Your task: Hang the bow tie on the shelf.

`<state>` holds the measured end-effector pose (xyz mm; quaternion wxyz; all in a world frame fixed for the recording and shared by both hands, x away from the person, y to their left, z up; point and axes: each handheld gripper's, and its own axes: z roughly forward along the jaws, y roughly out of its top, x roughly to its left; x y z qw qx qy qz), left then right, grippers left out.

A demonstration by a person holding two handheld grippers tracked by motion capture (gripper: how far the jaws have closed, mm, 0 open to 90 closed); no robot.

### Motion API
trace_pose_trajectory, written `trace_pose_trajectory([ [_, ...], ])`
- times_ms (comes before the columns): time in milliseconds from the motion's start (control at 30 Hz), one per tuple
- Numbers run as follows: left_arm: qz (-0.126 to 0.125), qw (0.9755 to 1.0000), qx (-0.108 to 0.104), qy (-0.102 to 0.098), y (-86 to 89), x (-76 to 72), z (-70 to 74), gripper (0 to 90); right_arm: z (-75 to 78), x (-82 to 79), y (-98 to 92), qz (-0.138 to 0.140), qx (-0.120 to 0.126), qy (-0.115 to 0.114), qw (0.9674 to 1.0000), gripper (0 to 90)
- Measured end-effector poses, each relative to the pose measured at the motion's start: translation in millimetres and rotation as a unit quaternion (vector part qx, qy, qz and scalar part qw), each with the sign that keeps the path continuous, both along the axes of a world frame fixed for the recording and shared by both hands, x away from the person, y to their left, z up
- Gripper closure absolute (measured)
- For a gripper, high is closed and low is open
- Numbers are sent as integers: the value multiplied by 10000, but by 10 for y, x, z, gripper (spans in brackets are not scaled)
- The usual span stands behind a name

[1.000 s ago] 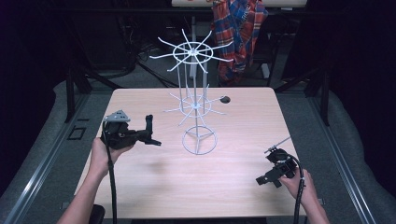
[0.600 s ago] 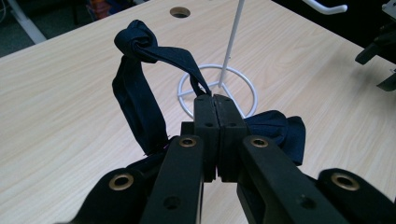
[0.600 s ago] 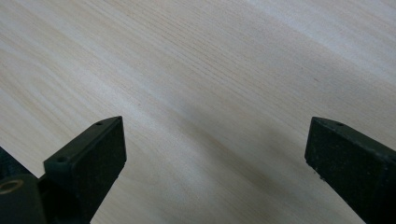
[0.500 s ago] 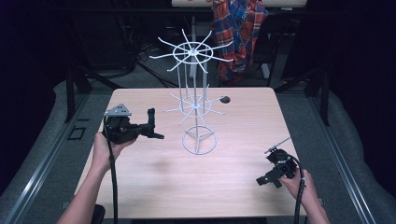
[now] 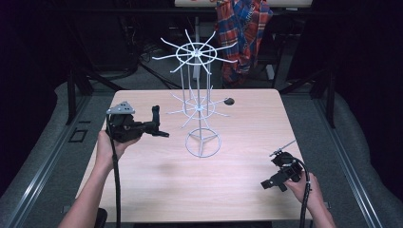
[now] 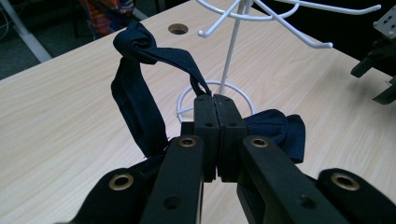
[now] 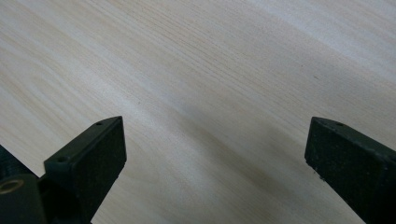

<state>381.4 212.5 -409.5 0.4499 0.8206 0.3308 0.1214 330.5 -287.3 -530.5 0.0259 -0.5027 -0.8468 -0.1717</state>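
Your left tongs [image 6: 215, 105] pinch a dark navy cloth strip [image 6: 140, 93] beside the white wire rack [image 5: 198, 102].
Your right tongs [image 7: 215, 154], spread wide, hover near the front right edge of the pale wooden tabletop [image 5: 157, 194], open room between.

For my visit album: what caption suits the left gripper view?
Left tongs shut on a dark blue cloth strip, before a white wire rack.
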Motion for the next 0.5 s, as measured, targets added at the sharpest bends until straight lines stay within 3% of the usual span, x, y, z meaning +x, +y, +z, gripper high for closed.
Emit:
trace_pose_trajectory([
  [133, -13, 10000, -17, -35, -25, 9, 22, 894, 12, 13, -13, 134, -72, 76, 9999, 51],
  [267, -67, 9999, -42, -88, -47, 9, 57, 893, -3, 2, -9, 11, -54, 8, 10000, 50],
  [333, -72, 9999, -66, -103, -58, 10, 60, 893, -17, -6, 2, -78, 85, -29, 9999, 51],
  [367, -109, 9999, -42, -105, -73, 12, 71, 894, 10, 12, -16, 120, -69, 81, 9999, 51],
  [400, -113, 9999, -46, -121, -86, 13, 70, 894, 15, 15, -21, 144, -146, 83, 9998, 51],
  [433, -130, 9998, -27, -112, -94, 13, 75, 893, -20, -9, -2, -90, 39, -54, 9999, 51],
  [500, -147, 9998, -36, -135, -110, 17, 79, 893, 7, 13, -14, 121, -66, 79, 9999, 51],
])
